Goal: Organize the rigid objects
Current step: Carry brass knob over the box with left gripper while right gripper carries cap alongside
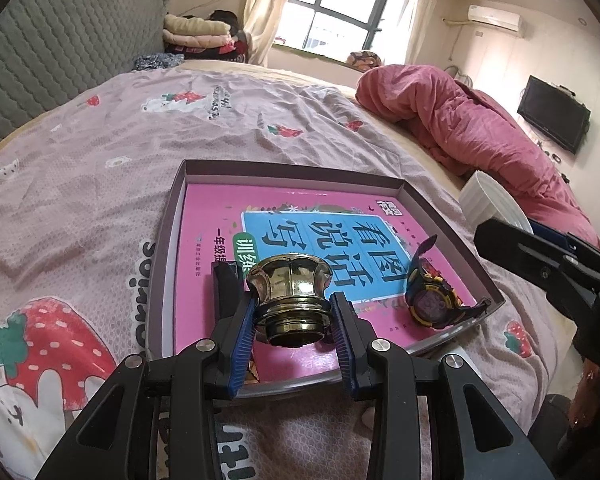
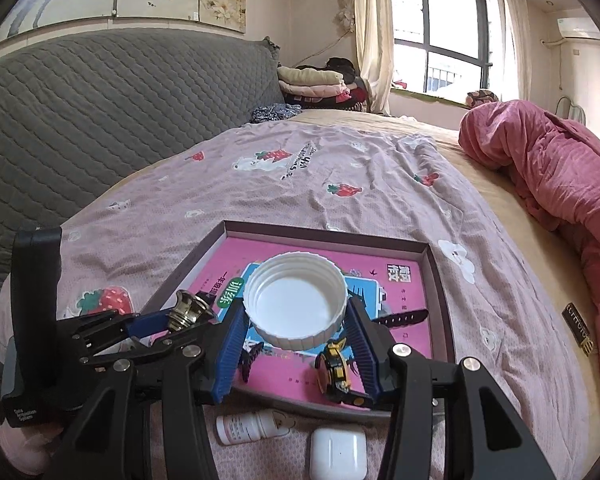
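Note:
My left gripper (image 1: 294, 314) is shut on a brass-coloured knob (image 1: 289, 292), held over the near left part of a shallow box tray (image 1: 168, 240) that has a pink book (image 1: 204, 264) lying in it. A yellow and black watch (image 1: 430, 300) lies in the tray's near right part. In the right wrist view my right gripper (image 2: 296, 320) is shut on a white ribbed lid (image 2: 296, 302), open side up, above the tray (image 2: 440, 300) and the watch (image 2: 334, 368). The left gripper (image 2: 160, 326) with the knob (image 2: 188, 308) shows at the left.
The tray rests on a bed with a pink strawberry-print sheet (image 1: 80, 184). A small white bottle (image 2: 252, 426) and a white earbud case (image 2: 338, 454) lie in front of the tray. A rolled red quilt (image 1: 480, 136) lies to the right, a grey headboard (image 2: 100, 120) to the left.

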{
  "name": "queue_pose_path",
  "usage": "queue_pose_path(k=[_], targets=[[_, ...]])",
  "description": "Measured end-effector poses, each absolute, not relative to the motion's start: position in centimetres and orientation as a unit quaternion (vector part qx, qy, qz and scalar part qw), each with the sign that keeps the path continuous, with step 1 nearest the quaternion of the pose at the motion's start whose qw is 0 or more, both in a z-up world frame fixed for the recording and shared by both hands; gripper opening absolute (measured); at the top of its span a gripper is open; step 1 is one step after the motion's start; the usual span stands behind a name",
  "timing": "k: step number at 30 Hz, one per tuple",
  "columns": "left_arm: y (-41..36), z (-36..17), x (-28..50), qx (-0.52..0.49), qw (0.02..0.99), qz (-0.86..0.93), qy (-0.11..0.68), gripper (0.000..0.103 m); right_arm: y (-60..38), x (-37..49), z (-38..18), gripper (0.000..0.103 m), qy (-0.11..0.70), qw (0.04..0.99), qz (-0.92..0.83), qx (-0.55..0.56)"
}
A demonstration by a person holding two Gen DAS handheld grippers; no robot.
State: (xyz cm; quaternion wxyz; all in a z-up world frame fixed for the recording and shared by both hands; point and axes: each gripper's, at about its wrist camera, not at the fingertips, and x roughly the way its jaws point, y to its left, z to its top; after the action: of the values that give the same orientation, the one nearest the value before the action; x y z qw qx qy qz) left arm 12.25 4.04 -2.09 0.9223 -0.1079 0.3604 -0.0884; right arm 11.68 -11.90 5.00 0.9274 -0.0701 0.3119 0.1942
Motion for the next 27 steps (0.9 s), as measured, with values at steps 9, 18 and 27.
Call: queue_pose_path(k=[9,18,27], targets=[[3.9,-2.7,13.0,-0.107,0.916,-0.091,0.375,0.037,-11.1,12.7,3.7,0.050,0.332,0.919,0.195,-0.085],[3.3,-3.4,13.4,-0.098,0.911,-0.097,0.389,0.037,-10.6,12.7,1.5,0.050,0.358,0.906,0.207,-0.095],[3.3,-3.6,13.3,-0.093,0.910,-0.100,0.391,0.037,-10.5,12.8,0.6,0.050,0.371,0.900,0.208,-0.099]])
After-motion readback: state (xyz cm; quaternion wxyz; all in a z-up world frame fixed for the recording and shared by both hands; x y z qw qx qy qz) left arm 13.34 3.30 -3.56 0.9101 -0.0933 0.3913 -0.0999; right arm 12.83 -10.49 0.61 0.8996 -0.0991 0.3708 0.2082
